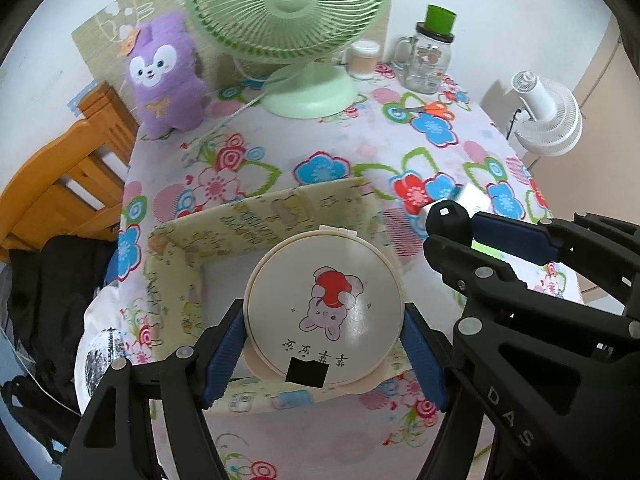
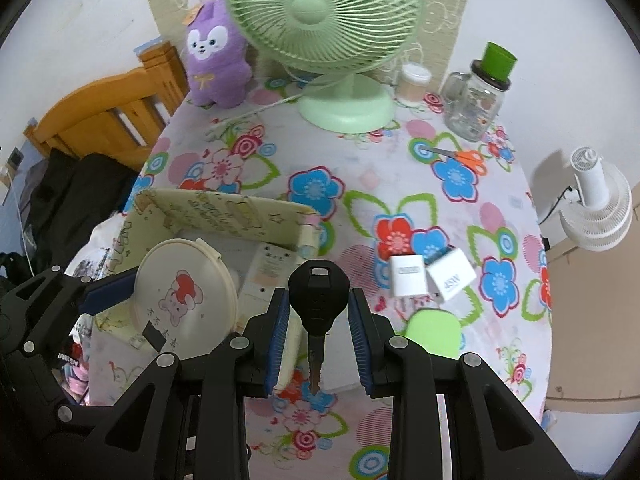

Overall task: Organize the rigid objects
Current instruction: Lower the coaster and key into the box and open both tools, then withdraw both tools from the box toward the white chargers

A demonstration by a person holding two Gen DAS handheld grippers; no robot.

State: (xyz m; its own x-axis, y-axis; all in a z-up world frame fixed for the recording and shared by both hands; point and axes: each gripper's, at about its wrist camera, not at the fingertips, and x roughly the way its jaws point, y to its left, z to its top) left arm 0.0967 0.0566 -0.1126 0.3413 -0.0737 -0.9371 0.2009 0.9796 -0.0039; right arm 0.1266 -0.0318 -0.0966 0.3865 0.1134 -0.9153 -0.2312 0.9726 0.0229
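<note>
Round cream compact case (image 1: 324,308), clamped by the left gripper (image 1: 324,344) above the patterned storage box (image 1: 260,216), and the black-headed key (image 2: 317,300) pinched in the right gripper (image 2: 318,320) beside it, could collide or slip if both descend together.

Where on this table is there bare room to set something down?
The tablecloth is free in the middle, between the green fan, the scissors and the storage box. It is crowded around the white chargers.
</note>
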